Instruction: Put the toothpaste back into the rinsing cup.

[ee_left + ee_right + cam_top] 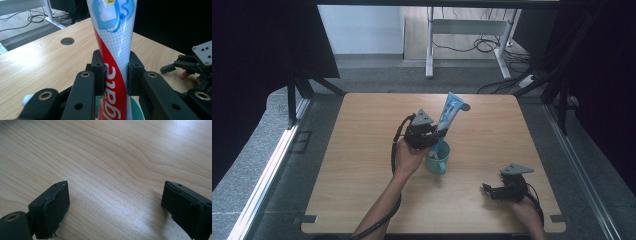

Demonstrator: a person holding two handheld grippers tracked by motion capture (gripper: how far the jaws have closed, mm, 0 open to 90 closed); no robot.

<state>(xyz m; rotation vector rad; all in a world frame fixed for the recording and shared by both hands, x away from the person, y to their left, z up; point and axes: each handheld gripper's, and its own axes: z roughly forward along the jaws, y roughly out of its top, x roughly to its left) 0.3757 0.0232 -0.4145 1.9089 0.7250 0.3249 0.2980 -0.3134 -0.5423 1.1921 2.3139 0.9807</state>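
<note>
Gripping toothpaste tube [115, 62] over teal cup [438, 159] — left gripper [116, 72]; right gripper [115, 210] agape.

The left gripper [438, 134] sat near the table's centre, aimed toward one o'clock, its jaws clamped on something. The right gripper [486, 189], at five o'clock, pointed toward nine with jaws spread wide.
</note>
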